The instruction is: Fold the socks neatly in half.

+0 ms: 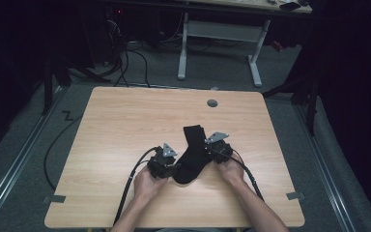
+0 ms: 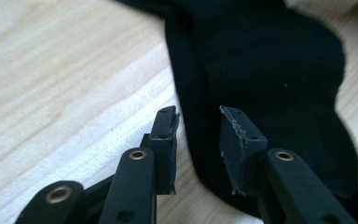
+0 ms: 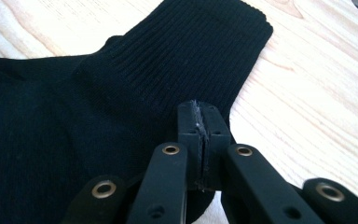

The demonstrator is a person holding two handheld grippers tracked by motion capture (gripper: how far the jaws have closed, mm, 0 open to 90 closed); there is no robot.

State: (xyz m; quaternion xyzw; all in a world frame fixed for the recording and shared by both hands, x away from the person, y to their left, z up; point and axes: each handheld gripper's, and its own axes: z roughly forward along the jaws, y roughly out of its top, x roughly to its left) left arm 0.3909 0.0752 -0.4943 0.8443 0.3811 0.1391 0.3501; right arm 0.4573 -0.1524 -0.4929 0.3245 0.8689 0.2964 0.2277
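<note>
A black sock lies flat on the wooden table, cuff pointing away from the person. My left gripper is at the sock's near left end. In the left gripper view its jaws stand apart, straddling the edge of the sock without pressing on it. My right gripper is at the sock's right side. In the right gripper view its pads are pressed together over the edge of the ribbed sock; I cannot tell if fabric is caught between them.
A round grey cable hole sits near the table's far edge. Cables trail from both grippers toward the person. A white-legged desk stands on the floor beyond the table. Bare wood surrounds the sock.
</note>
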